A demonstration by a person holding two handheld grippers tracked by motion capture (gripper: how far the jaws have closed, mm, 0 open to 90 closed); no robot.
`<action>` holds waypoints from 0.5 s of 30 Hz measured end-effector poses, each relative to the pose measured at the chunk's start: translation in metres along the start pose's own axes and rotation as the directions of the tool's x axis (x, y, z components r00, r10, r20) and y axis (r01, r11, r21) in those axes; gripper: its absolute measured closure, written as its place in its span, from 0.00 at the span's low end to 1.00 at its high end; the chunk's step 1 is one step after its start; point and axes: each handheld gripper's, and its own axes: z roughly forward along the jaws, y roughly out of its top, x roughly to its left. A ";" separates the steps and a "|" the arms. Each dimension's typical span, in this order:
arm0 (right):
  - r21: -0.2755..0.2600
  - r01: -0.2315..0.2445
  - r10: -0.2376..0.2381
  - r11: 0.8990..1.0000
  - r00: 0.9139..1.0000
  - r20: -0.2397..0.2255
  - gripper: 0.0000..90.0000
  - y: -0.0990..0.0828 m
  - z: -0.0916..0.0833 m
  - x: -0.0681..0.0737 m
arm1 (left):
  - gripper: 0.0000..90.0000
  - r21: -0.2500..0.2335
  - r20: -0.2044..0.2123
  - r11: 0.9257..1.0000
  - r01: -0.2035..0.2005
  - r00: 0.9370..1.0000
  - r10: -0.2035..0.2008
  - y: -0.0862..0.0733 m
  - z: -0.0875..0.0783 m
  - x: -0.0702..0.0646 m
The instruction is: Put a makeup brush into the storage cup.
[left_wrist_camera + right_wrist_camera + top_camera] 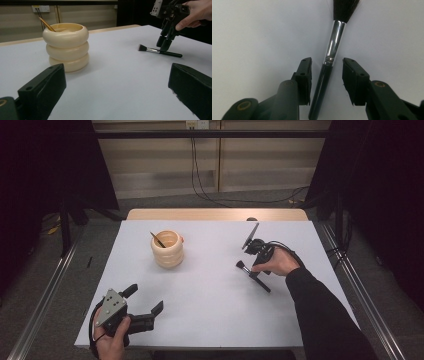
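A black-handled makeup brush (252,275) with a silver ferrule lies flat on the white table (210,315), right of centre. My right gripper (254,266) points down over it. In the right gripper view the brush handle (329,57) lies between the jaws of that gripper (327,60), with a gap still showing on the right side, so it is open. The left gripper view shows the brush (160,51) under the right gripper (163,43). A cream ribbed pot (167,250) (66,47) holds a thin gold-handled stick (157,239) (46,24). My left gripper (145,298) rests open and empty near the front left edge.
The table's wooden far edge (215,214) borders grey floor with trailing cables (210,195). Metal rails (45,295) run along both sides of the table. Dark curtains (45,165) stand at the left and right.
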 end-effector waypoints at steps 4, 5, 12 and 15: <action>0.004 0.000 0.000 1.000 1.000 -0.003 0.71 0.001 0.004 0.000 | 0.02 0.003 0.006 1.000 0.001 1.000 -0.001 0.000 0.000 0.001; 0.003 0.000 0.000 1.000 1.000 -0.003 0.72 0.001 0.005 0.001 | 0.02 0.003 0.007 1.000 0.002 1.000 -0.002 0.000 0.000 0.000; 0.002 0.005 -0.005 1.000 1.000 0.006 0.77 0.000 0.013 0.000 | 0.02 0.001 0.005 1.000 0.003 1.000 -0.003 0.000 0.001 0.000; 0.025 0.002 -0.003 1.000 1.000 0.024 0.80 0.002 0.015 0.001 | 0.02 0.004 0.008 1.000 -0.001 1.000 0.001 0.000 0.001 0.001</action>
